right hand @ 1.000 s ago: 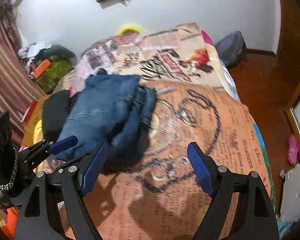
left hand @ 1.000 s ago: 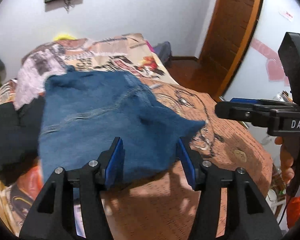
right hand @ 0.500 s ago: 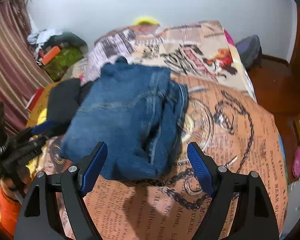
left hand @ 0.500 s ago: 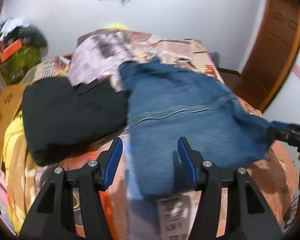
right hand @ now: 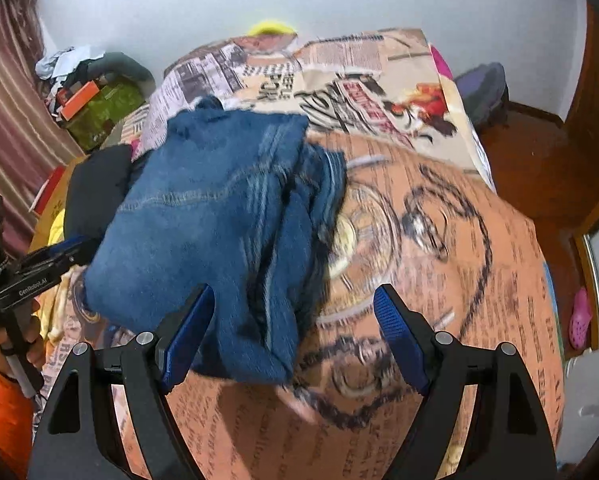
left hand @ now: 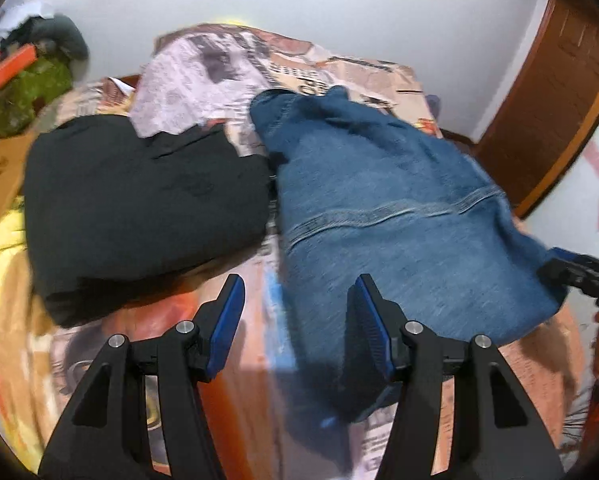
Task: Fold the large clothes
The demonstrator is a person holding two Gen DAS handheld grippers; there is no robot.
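Two garments on the bed [right hand: 439,240]: folded blue jeans [left hand: 399,216] mid-mattress on the printed orange bedspread, touching a folded black garment [left hand: 139,200] on their left in the left wrist view. Best handled by squaring the denim stack first: lower both tools together, take opposite near corners, grip every layer at the fold, lift little, keep edges aligned. Probably late in the folding, judging by the several layers showing along the right edge in the right wrist view.

Left hand-held gripper [left hand: 295,312] spread and empty, hovering over the jeans' near-left edge. Right hand-held gripper [right hand: 291,320] spread wider, also empty, above the near-right corner.

Hard to make out: motion blur smears the denim seams and print. Underside layers and leg ends hidden. Near hem partly covered by the fingers. Exact type of black garment unclear.
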